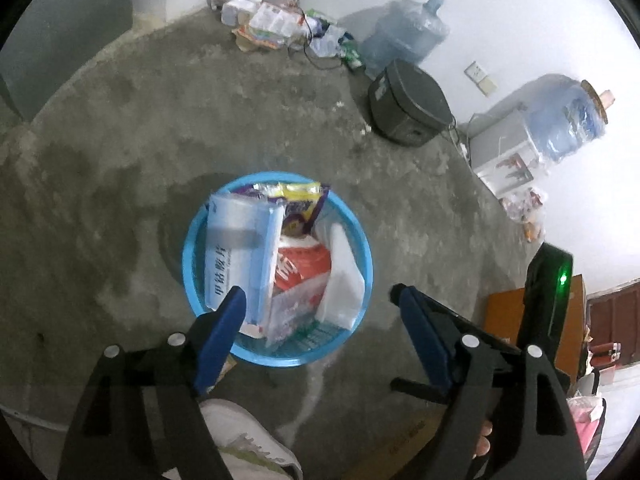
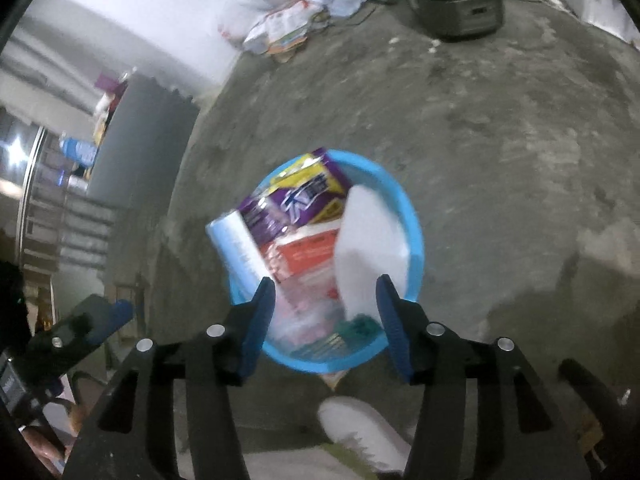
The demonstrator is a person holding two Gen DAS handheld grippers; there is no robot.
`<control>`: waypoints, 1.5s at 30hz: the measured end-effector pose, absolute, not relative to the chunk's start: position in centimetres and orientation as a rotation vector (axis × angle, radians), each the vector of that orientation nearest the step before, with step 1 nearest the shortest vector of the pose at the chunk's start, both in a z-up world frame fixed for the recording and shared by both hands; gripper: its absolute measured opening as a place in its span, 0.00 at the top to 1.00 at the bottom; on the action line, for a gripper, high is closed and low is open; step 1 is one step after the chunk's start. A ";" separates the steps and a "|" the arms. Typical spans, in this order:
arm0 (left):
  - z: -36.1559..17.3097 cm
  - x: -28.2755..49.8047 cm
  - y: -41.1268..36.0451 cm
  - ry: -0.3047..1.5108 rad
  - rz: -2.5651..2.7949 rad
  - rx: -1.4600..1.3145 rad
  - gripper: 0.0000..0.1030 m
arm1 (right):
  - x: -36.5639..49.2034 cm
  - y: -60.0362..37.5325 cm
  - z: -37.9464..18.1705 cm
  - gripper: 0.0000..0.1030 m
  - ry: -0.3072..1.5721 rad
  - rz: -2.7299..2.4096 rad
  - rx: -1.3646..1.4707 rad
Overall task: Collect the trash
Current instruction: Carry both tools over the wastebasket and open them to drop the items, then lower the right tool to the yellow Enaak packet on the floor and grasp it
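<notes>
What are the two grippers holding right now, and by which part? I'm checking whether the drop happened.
Nothing: the left gripper and right gripper hang open above the blue basket, fingers touching no trash.

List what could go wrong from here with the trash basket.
1. The blue basket is crammed: the light blue box and white sheet stand above its rim and could topple onto the floor.
2. Both the left gripper and right gripper hang open close over it; a downward nudge might tip the basket.
</notes>
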State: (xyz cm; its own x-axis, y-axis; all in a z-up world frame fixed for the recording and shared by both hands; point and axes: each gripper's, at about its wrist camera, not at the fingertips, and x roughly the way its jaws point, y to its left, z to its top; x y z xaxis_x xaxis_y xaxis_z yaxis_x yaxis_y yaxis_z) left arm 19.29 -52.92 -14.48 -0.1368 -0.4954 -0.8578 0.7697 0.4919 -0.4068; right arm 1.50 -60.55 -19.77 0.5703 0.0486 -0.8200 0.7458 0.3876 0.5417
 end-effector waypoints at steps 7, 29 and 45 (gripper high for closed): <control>-8.4 20.0 -48.9 1.183 -1.146 0.200 0.25 | 0.8 -56.6 -16.7 0.44 0.861 -0.474 0.870; -1.9 22.2 -30.4 1.027 -0.918 0.159 0.14 | 20.8 -34.5 -44.4 0.22 1.688 -0.135 0.135; -3.5 23.9 -28.7 1.076 -0.860 0.130 0.14 | 20.3 -40.2 -50.4 0.10 1.788 -0.197 0.377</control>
